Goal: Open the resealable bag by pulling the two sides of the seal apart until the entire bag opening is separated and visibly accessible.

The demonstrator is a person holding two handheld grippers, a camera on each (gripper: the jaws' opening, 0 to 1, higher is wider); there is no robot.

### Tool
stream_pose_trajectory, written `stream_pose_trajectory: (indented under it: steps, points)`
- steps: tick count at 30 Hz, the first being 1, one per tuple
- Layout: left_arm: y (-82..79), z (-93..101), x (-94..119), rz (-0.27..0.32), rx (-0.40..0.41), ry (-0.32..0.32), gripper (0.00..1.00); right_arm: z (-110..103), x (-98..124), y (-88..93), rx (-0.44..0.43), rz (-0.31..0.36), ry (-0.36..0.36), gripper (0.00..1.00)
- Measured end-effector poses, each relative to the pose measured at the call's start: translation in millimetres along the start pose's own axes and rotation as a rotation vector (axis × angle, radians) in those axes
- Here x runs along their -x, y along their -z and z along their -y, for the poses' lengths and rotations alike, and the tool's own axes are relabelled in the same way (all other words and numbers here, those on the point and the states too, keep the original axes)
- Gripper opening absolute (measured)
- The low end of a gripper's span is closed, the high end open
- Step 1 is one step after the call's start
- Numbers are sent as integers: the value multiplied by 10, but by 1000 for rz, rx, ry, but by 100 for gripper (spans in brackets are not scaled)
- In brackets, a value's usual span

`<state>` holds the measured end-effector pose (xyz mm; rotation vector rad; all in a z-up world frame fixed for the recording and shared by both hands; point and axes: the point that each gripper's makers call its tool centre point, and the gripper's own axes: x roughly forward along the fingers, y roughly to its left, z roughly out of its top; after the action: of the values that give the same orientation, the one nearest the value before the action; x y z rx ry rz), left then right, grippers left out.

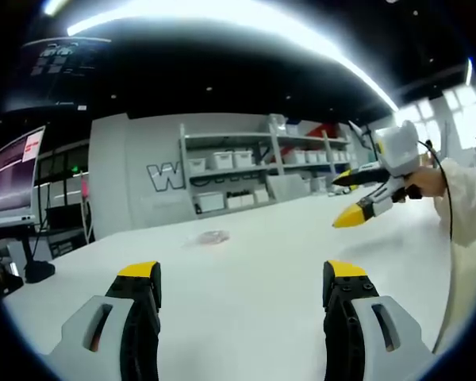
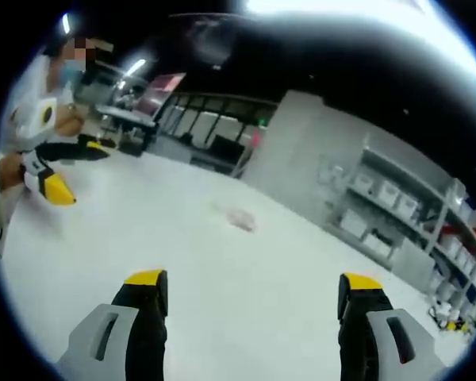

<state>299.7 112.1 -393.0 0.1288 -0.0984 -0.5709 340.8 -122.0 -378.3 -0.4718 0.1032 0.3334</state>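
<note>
A small clear resealable bag (image 1: 212, 236) lies flat on the white table (image 1: 254, 309), well ahead of both grippers. My left gripper (image 1: 242, 274) is open, its yellow-tipped jaws wide apart with nothing between them, short of the bag. From the right comes my right gripper (image 1: 345, 198), held above the table by a hand in a white sleeve, also open. In the right gripper view the bag (image 2: 239, 218) rests beyond my right gripper (image 2: 252, 282), whose jaws stand apart and hold nothing. The left gripper (image 2: 83, 171) shows at the left there, jaws spread.
Grey shelves (image 1: 238, 171) with white bins stand behind the table's far edge. A monitor (image 1: 16, 171) on a stand sits off the table to the left. A person in white (image 2: 32, 119) stands at the table's side.
</note>
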Motion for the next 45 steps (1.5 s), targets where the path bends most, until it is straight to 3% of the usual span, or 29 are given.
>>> stream_pose_trajectory:
  steps: [30,45]
  points:
    - [-4,-5,-7,2,-1,-1,83,20,-121,-2,-248,15,-45,89]
    - [-2,-17,-6,1,-2,-4,83,17,-172,-30,-245,13,-49,88]
